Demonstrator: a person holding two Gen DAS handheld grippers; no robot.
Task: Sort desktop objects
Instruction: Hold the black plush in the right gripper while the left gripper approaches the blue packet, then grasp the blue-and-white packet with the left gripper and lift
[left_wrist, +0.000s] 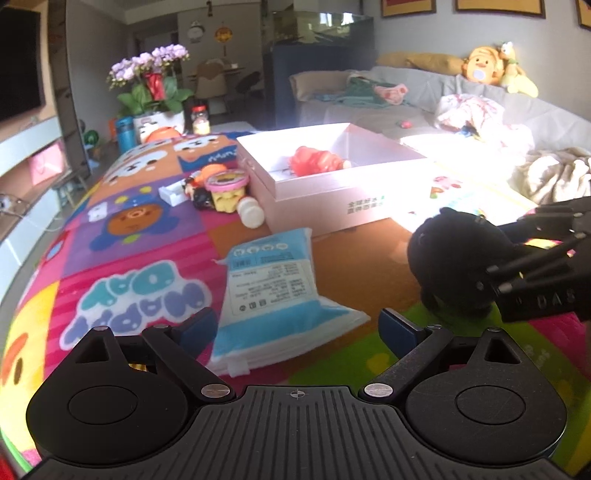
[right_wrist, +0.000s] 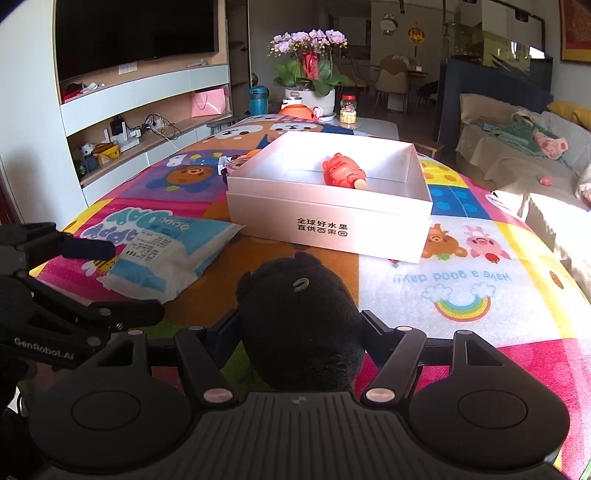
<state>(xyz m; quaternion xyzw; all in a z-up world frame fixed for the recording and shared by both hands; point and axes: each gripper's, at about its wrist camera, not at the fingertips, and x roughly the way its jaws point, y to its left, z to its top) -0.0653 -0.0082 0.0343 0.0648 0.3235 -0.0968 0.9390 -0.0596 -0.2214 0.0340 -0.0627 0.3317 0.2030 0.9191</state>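
Black plush (right_wrist: 299, 317) sits low between the fingers of the right gripper (right_wrist: 295, 332), on the mat (right_wrist: 461, 266) just in front of the white box (right_wrist: 328, 218). The right wrist view shows both fingers against its flanks, so I read the jaws as clamped on the plush. Whether it is clear of the mat cannot be told.

Handling, judged: soft, light, squashy. It will deform under the pads rather than slip, and nothing about it is fragile. The mid-body hold looks sound; a hold on an ear or limb would let it swing.

Left gripper (left_wrist: 295, 328): jaws wide apart, nothing between them. It hangs over the near edge of the blue-and-white pack (left_wrist: 269, 280), which lies flat on the mat. Pack, judged: a soft film bag, light, slippery, likely to sag. Best taken across a short edge, pinching the film and contents together.

Pose: both grippers point forward and downward toward the box, the right one to the right of the left, near it but apart.

Box is open and holds one red toy (right_wrist: 341, 170). A cluster of small toys (left_wrist: 221, 188) lies left of the box.
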